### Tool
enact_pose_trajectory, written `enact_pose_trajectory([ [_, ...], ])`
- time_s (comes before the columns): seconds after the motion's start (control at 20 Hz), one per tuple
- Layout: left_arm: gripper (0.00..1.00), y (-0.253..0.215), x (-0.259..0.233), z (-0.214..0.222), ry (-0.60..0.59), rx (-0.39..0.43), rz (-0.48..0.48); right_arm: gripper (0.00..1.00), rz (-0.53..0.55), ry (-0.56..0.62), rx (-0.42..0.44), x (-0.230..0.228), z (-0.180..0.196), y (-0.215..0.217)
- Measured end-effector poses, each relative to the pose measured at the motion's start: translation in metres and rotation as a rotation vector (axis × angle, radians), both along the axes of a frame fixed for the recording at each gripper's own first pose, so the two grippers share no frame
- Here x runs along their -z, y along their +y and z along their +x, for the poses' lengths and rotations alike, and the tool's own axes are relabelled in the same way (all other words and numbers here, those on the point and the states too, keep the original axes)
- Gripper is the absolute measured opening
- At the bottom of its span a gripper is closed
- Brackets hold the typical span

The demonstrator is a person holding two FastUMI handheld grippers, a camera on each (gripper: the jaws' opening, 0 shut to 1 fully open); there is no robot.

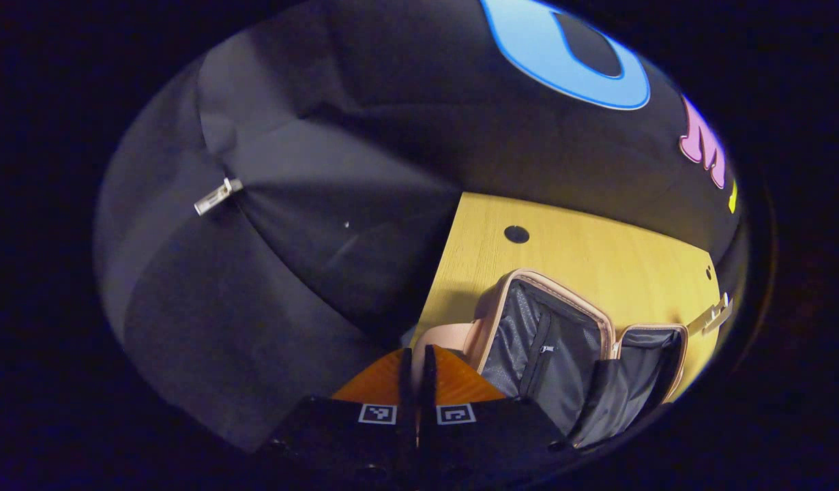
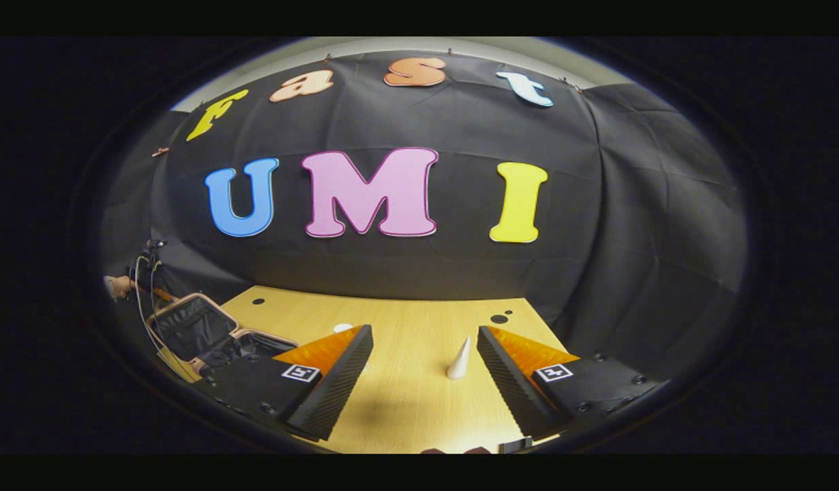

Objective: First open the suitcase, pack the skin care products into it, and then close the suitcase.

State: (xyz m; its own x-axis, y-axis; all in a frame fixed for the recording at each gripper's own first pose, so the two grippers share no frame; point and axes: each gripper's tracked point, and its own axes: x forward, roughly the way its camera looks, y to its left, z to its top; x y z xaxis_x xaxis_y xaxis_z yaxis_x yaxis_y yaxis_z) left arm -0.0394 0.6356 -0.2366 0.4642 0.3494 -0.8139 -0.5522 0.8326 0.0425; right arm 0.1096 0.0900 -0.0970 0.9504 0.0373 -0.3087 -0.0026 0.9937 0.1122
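A: So, far left first: pale pink hard-shell suitcase [image 1: 569, 354] lying open on the light wooden table [image 1: 597, 259], grey zipped lining exposed, lid propped up behind. First step done, by the look of it.

B: And the left gripper [image 1: 417, 372]? Jaws pressed together, nothing seen between them, hovering just beside the suitcase's near edge.

A: Agreed. Seen from the right gripper view too, the case [image 2: 201, 331] gaping at the table's left end, a hand [image 2: 118, 286] just beyond it.

B: Moving right: right gripper [image 2: 423, 365] spread wide, grasping nothing. Small white cone-shaped skin care product [image 2: 460, 360] standing upright on the table [image 2: 392, 402] between the fingers, nearer the right one, apparently untouched.

A: Also a small white round thing [image 2: 342, 328] farther back, too small to identify.

B: Left to do, then: picking up the cone, packing it, closing the lid.
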Motion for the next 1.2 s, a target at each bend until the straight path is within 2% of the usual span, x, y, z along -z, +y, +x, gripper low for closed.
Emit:
enact_pose_trajectory([
  [0.2,0.07,0.006,0.052,-0.018,0.051,-0.053,-0.062,0.98,0.075,0.074,0.047,0.017,0.001,0.011],
  [0.5,0.08,0.002,0.075,-0.016,0.109,0.007,-0.035,0.98,0.149,0.125,0.118,0.030,-0.005,0.011],
  [0.6,0.14,0.013,0.073,-0.019,0.112,-0.004,-0.005,0.98,0.158,0.130,0.127,0.032,-0.008,0.013],
  [0.75,0.45,0.019,0.064,-0.034,0.103,-0.036,0.014,0.99,0.128,0.119,0.120,0.030,-0.012,0.014],
  [0.8,0.48,0.016,0.060,-0.034,0.073,-0.034,0.003,0.98,0.120,0.114,0.122,0.028,-0.014,0.011],
  [0.95,0.91,0.000,0.031,-0.031,-0.019,0.002,0.041,0.98,0.118,0.114,0.124,0.031,-0.020,0.010],
  [1.05,0.95,-0.027,0.005,-0.018,-0.104,0.059,0.080,0.99,0.117,0.117,0.120,0.035,-0.024,0.009],
  [1.2,0.97,-0.108,-0.033,0.007,-0.206,0.211,0.090,0.99,0.115,0.126,0.097,0.045,-0.024,0.010],
])
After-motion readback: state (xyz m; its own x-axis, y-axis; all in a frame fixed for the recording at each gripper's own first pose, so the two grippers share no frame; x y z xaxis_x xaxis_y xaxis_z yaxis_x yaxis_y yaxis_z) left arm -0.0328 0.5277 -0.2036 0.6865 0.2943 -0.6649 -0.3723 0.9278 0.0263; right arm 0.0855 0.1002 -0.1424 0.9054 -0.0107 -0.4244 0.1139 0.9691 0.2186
